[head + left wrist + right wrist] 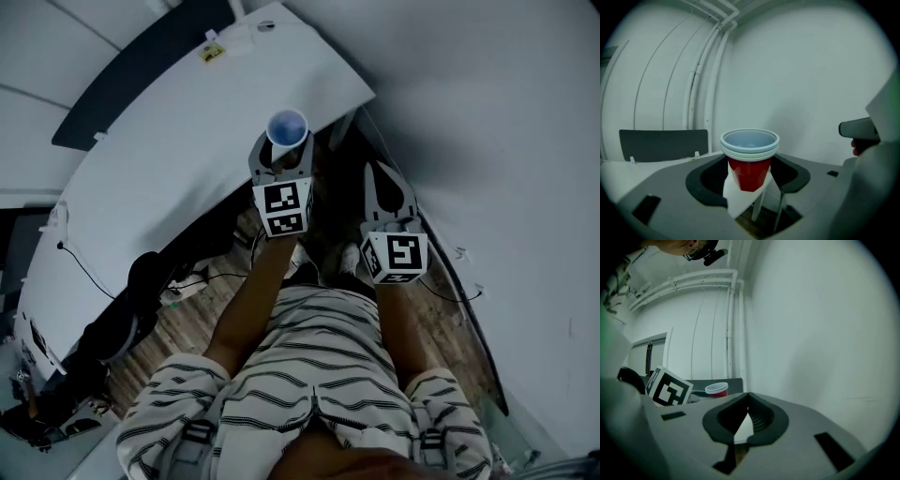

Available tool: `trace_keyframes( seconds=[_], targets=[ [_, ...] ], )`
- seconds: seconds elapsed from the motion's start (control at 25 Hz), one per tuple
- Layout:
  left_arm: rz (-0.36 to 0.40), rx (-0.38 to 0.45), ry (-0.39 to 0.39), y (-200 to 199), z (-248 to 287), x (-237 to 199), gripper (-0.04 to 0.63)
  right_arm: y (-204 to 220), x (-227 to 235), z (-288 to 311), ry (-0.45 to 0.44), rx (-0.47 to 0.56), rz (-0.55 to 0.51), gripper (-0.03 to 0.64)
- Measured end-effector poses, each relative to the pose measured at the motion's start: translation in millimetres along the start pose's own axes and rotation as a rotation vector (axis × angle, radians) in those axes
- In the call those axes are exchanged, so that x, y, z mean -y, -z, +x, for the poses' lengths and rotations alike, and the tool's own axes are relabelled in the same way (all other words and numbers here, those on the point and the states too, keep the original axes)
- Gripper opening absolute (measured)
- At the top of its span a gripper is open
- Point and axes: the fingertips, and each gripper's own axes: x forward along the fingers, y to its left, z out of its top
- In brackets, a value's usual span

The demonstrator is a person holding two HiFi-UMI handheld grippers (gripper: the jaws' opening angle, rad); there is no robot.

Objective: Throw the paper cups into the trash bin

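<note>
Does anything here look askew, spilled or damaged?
Nothing stands out. The stacked cups sit straight between the jaws of the left gripper, with no spill or dent visible. The right gripper is shut and empty.

A white bench (169, 159) runs diagonally across the upper left of the head view. It has a small yellow sticker (212, 52) near its far end and a dark partition panel (141, 80) along its far edge. Below it, toward the centre of the frame, a wood-patterned floor (183, 330) shows, with cables (187, 278) trailing over it. A dark object (117, 323) at the lower left is too dim to identify. A plain white wall (506, 141) fills the right side. In the left gripper view, white pipes (701, 75) climb the wall and bend at the top. The light is dim and cool.
</note>
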Motion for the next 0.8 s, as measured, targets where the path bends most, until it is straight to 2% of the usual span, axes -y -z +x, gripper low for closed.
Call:
trace_keyframes(
  seconds=[0.48, 0.8],
  targets=[
    [0.063, 0.012, 0.228, -7, -5, 66, 0.302, 3, 29, -35, 0.178, 0.022, 0.018, 0.009],
    [0.094, 0.001, 0.346, 2, -6, 121, 0.302, 9, 65, -65, 0.284, 0.011, 0.024, 0.009]
  ],
)
